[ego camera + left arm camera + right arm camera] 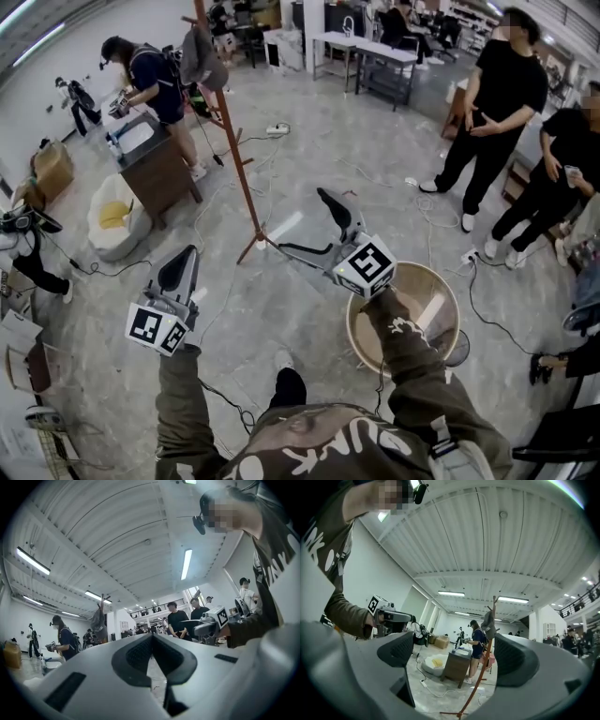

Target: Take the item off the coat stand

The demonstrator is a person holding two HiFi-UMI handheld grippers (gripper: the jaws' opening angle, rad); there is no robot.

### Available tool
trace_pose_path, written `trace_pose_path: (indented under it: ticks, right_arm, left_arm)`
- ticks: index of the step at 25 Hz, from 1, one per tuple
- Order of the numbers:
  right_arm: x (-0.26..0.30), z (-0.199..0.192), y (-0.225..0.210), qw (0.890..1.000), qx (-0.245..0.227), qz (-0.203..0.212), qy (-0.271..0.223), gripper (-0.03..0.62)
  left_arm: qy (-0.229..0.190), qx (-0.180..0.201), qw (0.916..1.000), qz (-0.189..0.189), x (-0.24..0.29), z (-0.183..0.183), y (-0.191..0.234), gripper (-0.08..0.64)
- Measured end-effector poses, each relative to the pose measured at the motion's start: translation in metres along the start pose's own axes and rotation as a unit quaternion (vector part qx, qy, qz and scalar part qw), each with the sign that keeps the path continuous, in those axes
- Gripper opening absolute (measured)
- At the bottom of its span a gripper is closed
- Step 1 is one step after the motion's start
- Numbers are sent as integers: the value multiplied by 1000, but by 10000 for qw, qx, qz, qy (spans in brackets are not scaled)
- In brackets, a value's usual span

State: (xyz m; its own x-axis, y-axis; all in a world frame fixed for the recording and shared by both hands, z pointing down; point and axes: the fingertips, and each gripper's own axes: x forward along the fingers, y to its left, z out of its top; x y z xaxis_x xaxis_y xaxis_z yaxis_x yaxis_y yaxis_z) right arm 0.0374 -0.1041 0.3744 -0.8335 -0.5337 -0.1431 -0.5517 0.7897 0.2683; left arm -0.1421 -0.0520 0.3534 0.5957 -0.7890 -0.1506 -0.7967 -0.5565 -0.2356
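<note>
Coat stand (232, 145): upright on the concrete floor, ahead of the operator and well apart from both grippers. Grey item (202, 54): hanging at the top of the stand's pole, not removed; its exact type cannot be made out. Left gripper (152, 639): jaws together, pads meeting, nothing between them; in the head view it is held low at the left and points towards the stand. Right gripper (454, 653): jaws apart and empty; its own view shows the stand and the item framed in the gap, far beyond the jaws and touching neither. In the head view the right gripper is nearer the foot of the stand than the left, but clear of it. Basket (454, 302): round, tan, on the floor under the operator's right forearm. Cabinet (155, 173): brown, left of the stand, with a person in dark clothes (150, 80) bent over its top. Two bystanders in black (502, 84): standing at the right, apart from the stand. Cables (272, 150): lying loose on the floor around the stand's base.
</note>
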Motion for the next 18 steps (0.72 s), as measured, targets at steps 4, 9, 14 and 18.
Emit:
trace_pose_path:
  ticks: [4,9,14,18]
  right_arm:
    - [45,-21,-35,9999,-31,-77,121,529]
    - [108,-40,-75,9995,14,-189,249,529]
    - [169,-55,-105,9992,-1,-253,299,529]
    - [205,-56,-125,9993,10,-254,270,529]
  left_arm:
    - [-68,-150,9998,-78,36,-27,48,3]
    - [-50,-323,9993,-203,74,-57,112,3]
    - [-42,-385,9989,-281,102,-80,171,3]
    - [-38,-380,9988,-303,120,-86,204,3]
